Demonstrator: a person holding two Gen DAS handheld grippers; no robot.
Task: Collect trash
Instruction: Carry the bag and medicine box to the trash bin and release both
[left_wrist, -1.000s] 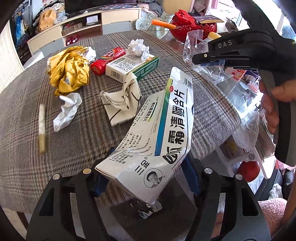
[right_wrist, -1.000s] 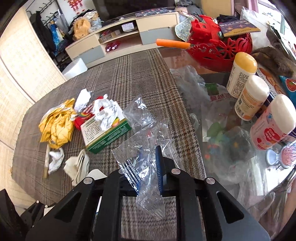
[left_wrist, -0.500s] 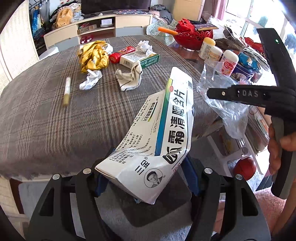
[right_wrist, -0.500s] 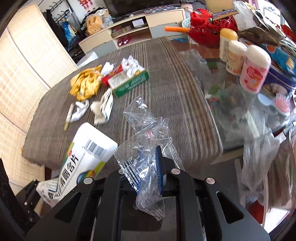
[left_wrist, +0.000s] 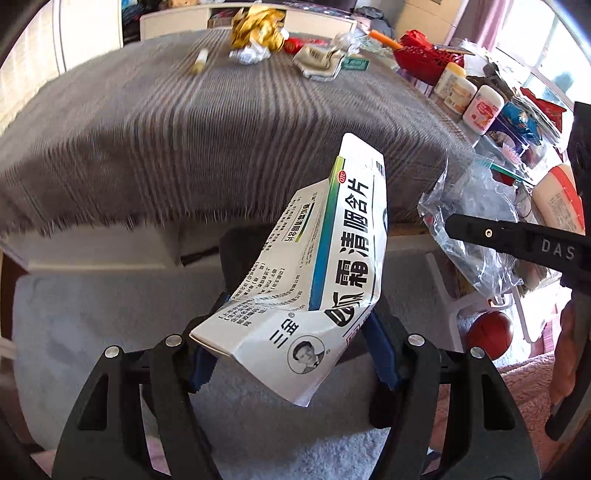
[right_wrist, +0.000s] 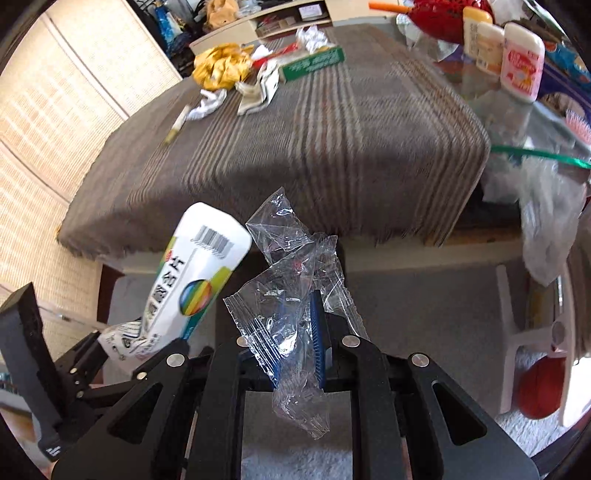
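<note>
The left gripper (left_wrist: 291, 354) clamps a crushed white medicine box (left_wrist: 317, 266); at its 3 o'clock, the right gripper (right_wrist: 295, 354) pinches a clear plastic wrapper (right_wrist: 291, 306).

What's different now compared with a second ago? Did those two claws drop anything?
Nothing dropped. Both grippers have pulled back off the table and sunk past its near edge, now over the grey carpet. The left gripper still clamps the crushed white box; the right gripper still pinches the clear wrapper. The remaining trash on the cloth stayed put.
</note>
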